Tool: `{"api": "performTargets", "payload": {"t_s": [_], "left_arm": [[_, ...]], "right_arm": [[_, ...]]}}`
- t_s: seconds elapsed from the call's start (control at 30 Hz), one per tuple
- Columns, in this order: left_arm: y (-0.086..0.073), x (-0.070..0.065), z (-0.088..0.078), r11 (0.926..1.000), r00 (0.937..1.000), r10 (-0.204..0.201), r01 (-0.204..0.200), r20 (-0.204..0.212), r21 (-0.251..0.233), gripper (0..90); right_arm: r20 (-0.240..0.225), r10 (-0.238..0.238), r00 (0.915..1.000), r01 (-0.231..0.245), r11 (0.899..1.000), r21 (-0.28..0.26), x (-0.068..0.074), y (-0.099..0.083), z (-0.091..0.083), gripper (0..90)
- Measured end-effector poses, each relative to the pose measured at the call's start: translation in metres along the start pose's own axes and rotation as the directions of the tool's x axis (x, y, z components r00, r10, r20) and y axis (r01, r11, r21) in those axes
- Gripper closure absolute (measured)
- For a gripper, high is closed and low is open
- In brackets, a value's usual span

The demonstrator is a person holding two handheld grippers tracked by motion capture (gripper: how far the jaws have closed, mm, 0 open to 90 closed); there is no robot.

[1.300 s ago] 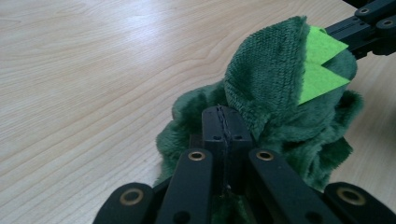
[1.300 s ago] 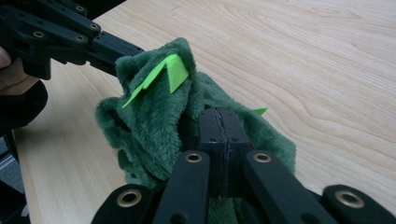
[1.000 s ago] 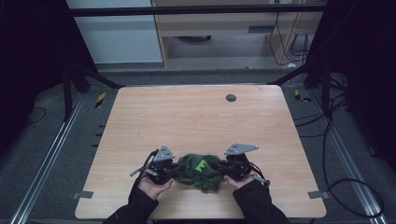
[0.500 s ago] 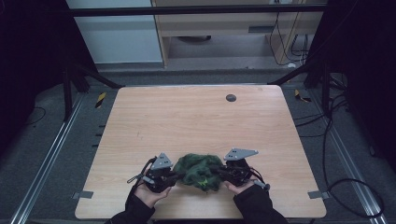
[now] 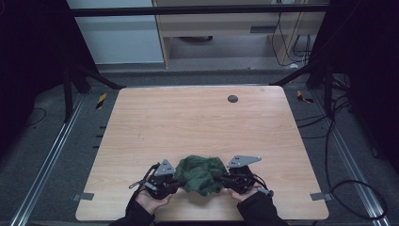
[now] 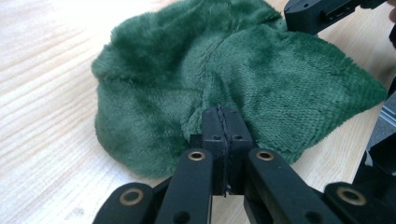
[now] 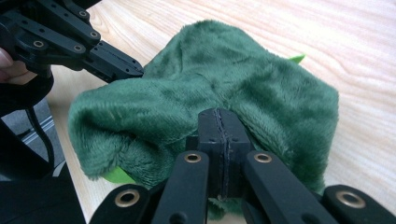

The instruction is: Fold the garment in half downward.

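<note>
A crumpled dark green plush cloth (image 5: 201, 173) lies on the wooden table (image 5: 188, 122) near its front edge, between my two grippers. My left gripper (image 5: 176, 178) is shut on the cloth's left edge; in the left gripper view its jaws (image 6: 222, 112) pinch a fold of the plush (image 6: 196, 79). On the opposite edge my right gripper (image 5: 225, 179) is shut too, its jaws (image 7: 219, 116) closed on the pile (image 7: 224, 79). A bright green scrap (image 7: 116, 176) peeks from under the cloth. Each gripper view shows the other gripper (image 6: 322, 14) (image 7: 70, 42) at the cloth's far side.
A small dark round disc (image 5: 232, 98) sits near the table's far edge. Cables (image 5: 348, 188) trail on the floor at the right, and metal frame rails (image 5: 47, 160) run along the left side. The table's front edge (image 5: 202, 217) is just below the hands.
The cloth has been bunched and turned between the grippers: the bright green patch seen on top a second ago is out of sight from above. Both hands stayed nearly in place.
</note>
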State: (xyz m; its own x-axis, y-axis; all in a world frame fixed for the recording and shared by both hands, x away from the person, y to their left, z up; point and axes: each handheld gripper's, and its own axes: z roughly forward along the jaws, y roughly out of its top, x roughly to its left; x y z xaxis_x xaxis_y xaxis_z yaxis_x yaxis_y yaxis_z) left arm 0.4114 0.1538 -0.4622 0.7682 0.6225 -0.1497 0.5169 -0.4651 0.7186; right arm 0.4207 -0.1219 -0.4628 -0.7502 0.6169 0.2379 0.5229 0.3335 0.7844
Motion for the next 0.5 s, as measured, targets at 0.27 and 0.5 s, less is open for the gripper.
{"api": "performTargets", "payload": {"t_s": [0.27, 0.5], "left_arm": [[-0.005, -0.001, 0.006, 0.9995, 0.9999, -0.002, 0.002, -0.014, 0.03, 89.8], [-0.007, -0.002, 0.011, 0.9989, 0.9997, -0.003, 0.004, -0.023, 0.047, 89.9]], "right_arm": [[0.0, 0.015, 0.9999, -0.015, 0.999, 0.029, 0.0, -0.007, 0.001, 89.2], [0.005, 0.015, 0.9999, -0.015, 0.998, 0.056, -0.001, -0.013, 0.006, 89.6]]}}
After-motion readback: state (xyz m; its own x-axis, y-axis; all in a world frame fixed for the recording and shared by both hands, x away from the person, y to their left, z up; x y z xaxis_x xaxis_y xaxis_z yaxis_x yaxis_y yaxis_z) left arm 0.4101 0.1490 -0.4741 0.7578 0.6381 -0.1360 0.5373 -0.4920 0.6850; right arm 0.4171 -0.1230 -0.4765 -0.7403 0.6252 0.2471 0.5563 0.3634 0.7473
